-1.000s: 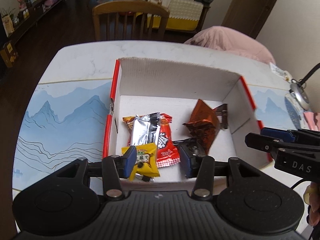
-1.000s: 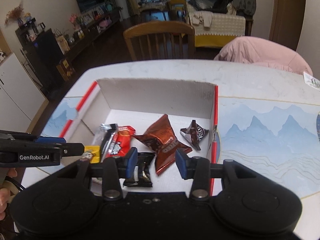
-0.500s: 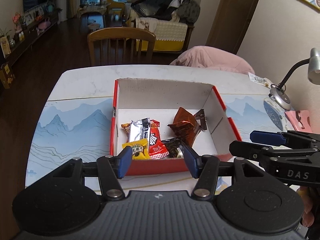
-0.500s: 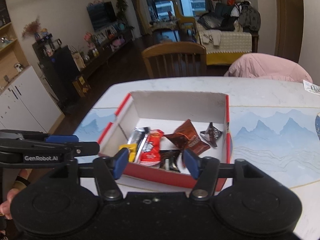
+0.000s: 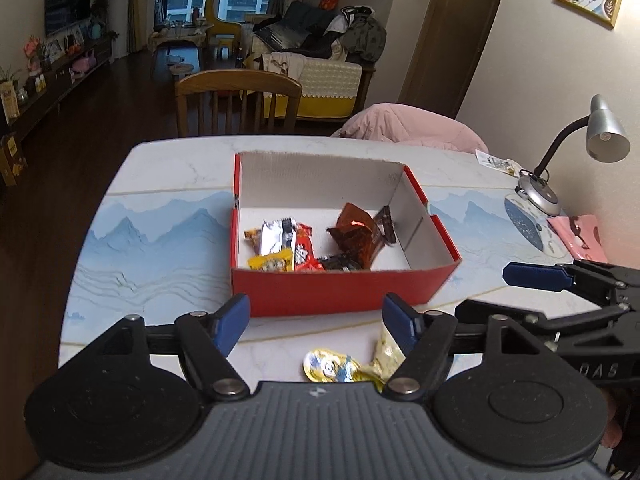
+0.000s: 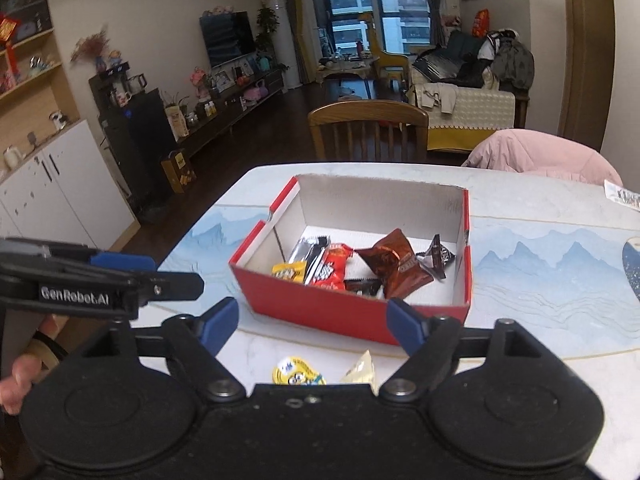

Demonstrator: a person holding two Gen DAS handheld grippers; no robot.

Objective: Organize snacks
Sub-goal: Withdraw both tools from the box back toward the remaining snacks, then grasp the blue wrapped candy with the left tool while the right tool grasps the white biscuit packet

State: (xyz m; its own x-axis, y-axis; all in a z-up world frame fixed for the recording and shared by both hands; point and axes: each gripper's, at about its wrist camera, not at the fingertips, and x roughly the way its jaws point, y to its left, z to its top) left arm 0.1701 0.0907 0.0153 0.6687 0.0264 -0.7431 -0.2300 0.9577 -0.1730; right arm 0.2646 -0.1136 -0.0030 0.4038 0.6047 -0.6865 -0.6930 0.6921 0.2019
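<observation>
Both the left gripper (image 5: 316,318) and right gripper (image 6: 312,320) gape empty; the yellow round snack (image 5: 330,366) and pale packet (image 5: 386,350) lie just below, nearer than the red box (image 5: 340,292).

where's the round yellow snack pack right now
The round yellow snack pack lies on the table, outside the red box, just in front of its near wall, beside a pale yellow packet; both wrist views show it low and central.

a wooden chair (image 5: 239,101) stands behind the marble table (image 5: 172,164); beyond it, a cluttered sofa (image 6: 468,92), dark wood floor (image 5: 100,120), a wall tv (image 6: 227,38) and night windows (image 6: 356,4).
</observation>
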